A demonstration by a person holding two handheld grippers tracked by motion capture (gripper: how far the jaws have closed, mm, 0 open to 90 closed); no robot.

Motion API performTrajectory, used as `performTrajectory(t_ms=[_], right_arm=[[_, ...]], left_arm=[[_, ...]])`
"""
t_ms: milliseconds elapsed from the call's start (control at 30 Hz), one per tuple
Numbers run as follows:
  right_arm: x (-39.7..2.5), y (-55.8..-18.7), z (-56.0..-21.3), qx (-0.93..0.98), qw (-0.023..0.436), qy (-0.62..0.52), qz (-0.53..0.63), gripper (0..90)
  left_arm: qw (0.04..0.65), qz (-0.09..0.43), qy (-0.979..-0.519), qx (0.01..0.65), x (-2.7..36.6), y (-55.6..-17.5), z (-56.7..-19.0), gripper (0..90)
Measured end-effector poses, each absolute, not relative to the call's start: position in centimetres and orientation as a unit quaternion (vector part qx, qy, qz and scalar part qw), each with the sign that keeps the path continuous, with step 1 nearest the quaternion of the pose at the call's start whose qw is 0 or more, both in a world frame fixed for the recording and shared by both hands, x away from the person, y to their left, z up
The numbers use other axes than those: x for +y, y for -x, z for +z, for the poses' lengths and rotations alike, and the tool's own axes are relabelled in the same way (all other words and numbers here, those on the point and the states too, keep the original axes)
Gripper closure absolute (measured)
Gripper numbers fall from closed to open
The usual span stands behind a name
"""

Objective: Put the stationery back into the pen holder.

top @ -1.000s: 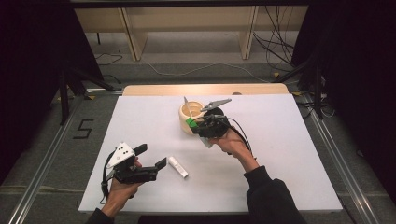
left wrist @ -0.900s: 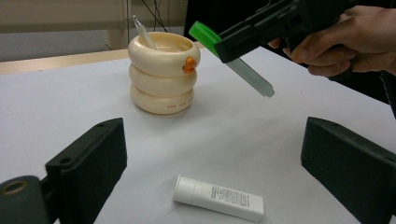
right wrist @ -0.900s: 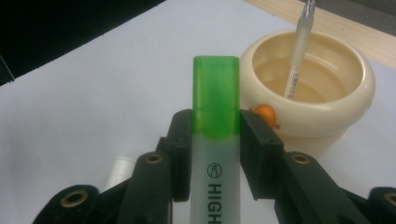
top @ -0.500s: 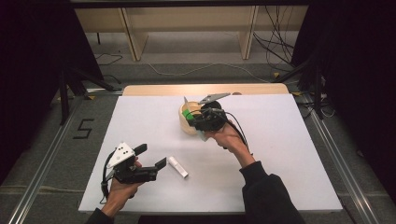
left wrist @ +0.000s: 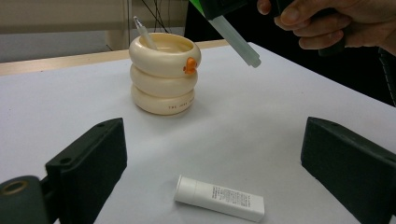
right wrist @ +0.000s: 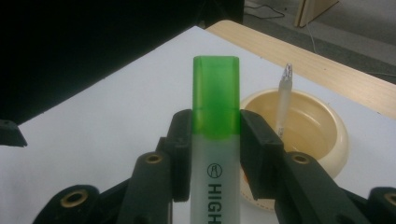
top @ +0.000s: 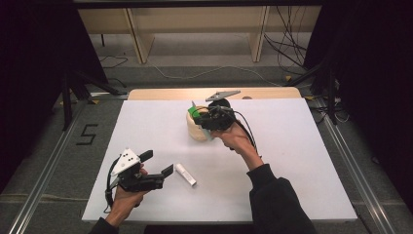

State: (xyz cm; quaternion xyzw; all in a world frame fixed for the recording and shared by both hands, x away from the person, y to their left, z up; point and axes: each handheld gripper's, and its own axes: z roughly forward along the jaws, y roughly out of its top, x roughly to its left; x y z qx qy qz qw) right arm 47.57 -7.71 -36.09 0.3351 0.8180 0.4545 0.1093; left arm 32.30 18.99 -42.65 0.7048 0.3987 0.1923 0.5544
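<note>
From the high view, the right hand-held gripper hangs over the cream ringed holder near the far middle of the white bench, pinching a green-capped highlighter whose green end sits right above the holder's rim; the left hand-held gripper rests low at the near left with its jaws spread, and a small white tube lies on the bench just beside its tips. Over to the left gripper view: the two black jaws stand wide apart with nothing between them, the white tube lying flat on the bench in front of them, and farther off the holder stands upright, three stacked cream rings with a small orange knob on the top one and a clear pen leaning inside it; up top, the highlighter's frosted barrel slants down from the right hand, its tip in the air beside the holder and clear of it. Now the right gripper view: the jaws are clamped on both sides of the highlighter, right where the green cap meets the frosted body with its black lettering, and behind it sits the holder's open mouth with the clear pen standing in it
</note>
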Motion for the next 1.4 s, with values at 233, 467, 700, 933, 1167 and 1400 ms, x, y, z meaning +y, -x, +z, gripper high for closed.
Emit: performTrajectory(t_ms=[233, 467, 700, 933, 1167, 1400], right_arm=[[-7.5, -47.9, -35.5, 0.813, 0.113, -0.339, 0.460, 67.3], [-7.2, -48.3, -34.9, 0.809, 0.119, -0.341, 0.464, 67.3], [-7.1, -48.6, -34.5, 0.806, 0.127, -0.341, 0.468, 67.3], [-7.4, -49.0, -34.0, 0.798, 0.135, -0.349, 0.473, 67.3], [-7.4, -49.6, -33.6, 0.788, 0.140, -0.361, 0.479, 67.2], [-7.2, -50.4, -33.8, 0.784, 0.146, -0.369, 0.477, 67.3]], left_arm=[[0.556, 0.192, -0.703, 0.399, 18.9, -32.3, -42.7, 6.5], [0.557, 0.192, -0.702, 0.400, 19.0, -32.3, -42.7, 6.5], [0.557, 0.193, -0.702, 0.400, 19.0, -32.3, -42.7, 6.5], [0.556, 0.192, -0.704, 0.399, 19.0, -32.3, -42.6, 6.5], [0.557, 0.193, -0.702, 0.400, 19.0, -32.3, -42.6, 6.5], [0.556, 0.193, -0.704, 0.397, 19.0, -32.3, -42.6, 6.5]])
